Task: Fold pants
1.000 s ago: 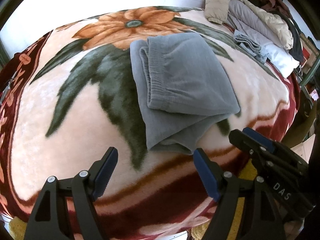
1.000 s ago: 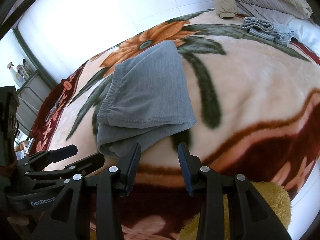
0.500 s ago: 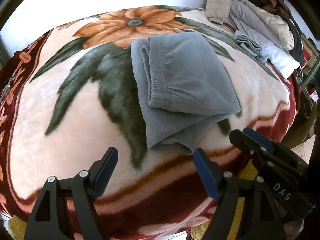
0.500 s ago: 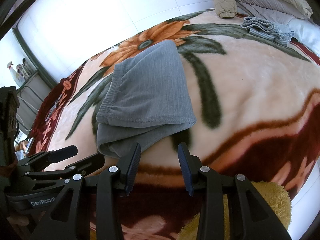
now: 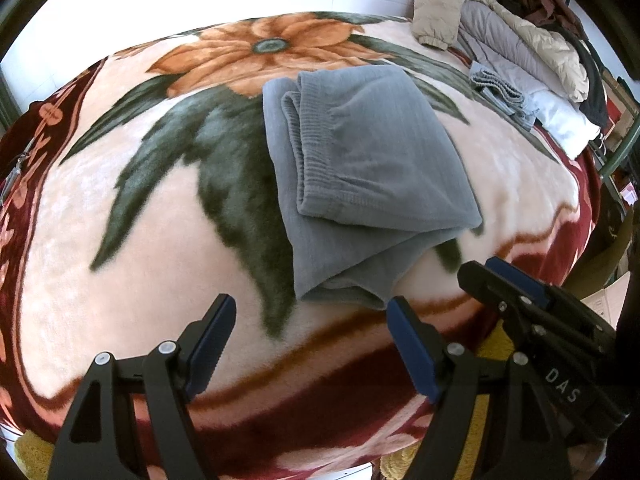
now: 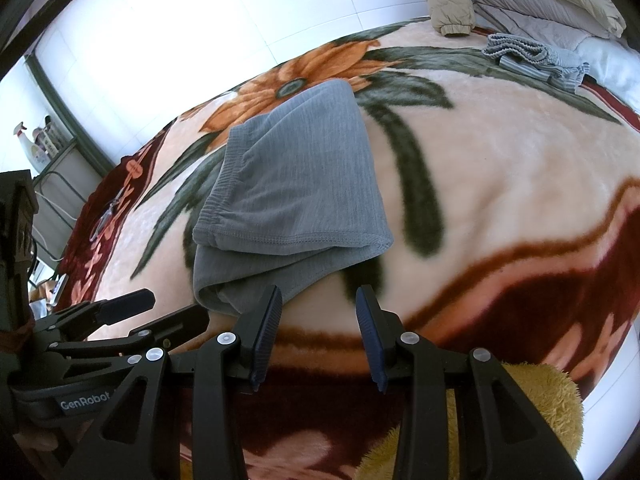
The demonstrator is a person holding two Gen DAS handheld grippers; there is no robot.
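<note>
Grey pants (image 5: 368,176) lie folded into a compact stack on the floral blanket (image 5: 140,240), elastic waistband facing left. They also show in the right wrist view (image 6: 288,196). My left gripper (image 5: 310,320) is open and empty, hovering just in front of the stack's near edge. My right gripper (image 6: 318,312) is open and empty, close to the near right corner of the stack. The right gripper also shows in the left wrist view (image 5: 504,280), and the left gripper in the right wrist view (image 6: 160,312).
A pile of jackets and clothes (image 5: 520,32) lies at the bed's far right, with a small striped grey garment (image 6: 532,60) beside it. A yellow fluffy thing (image 6: 520,420) sits under the blanket's front edge. A rack with bottles (image 6: 36,148) stands at left.
</note>
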